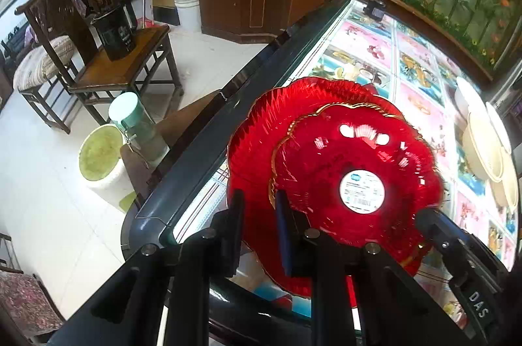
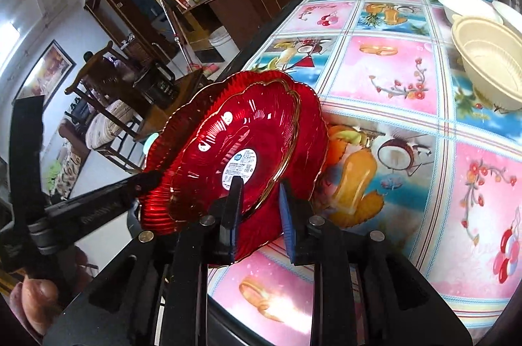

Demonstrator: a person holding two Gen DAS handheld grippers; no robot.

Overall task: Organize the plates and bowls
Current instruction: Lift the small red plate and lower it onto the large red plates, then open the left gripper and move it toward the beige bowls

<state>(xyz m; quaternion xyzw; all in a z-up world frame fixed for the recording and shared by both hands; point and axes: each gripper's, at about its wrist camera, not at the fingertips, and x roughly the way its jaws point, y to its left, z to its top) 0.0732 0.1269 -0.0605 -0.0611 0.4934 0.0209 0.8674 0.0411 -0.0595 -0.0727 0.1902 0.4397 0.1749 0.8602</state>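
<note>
A: Closest to us, what were we holding?

B: Our left hand-held gripper [image 1: 259, 209] had its jaws spread on either side of the rim of the large red plate [image 1: 261, 130]. They looked set around the edge, but we could not tell whether they were clenched on it. Our right hand-held gripper [image 2: 259, 199] sat the same way at the opposite rim, one finger lying over the small red plate [image 2: 238, 143], the other outside the edge; again, grip or mere straddle, we could not say.

A: And the plates themselves?

B: The small red plate was nested inside the large one, its white label [image 2: 239, 167] facing up. The pair sat at the near corner of the tabletop [image 2: 391, 71], tilted in the right view, so we judged it lifted or partly off the surface rather than lying flat.

A: Farther on?

B: Across the flowered cloth, well apart from the plates, the cream bowls [image 2: 486, 58] stood near the far edge. One sat tipped against others, so they appeared only loosely gathered.

A: So how far along were we?

B: We judged the red plates already stacked, with setting them down still ahead. The bowls seemed to need proper nesting yet.
</note>
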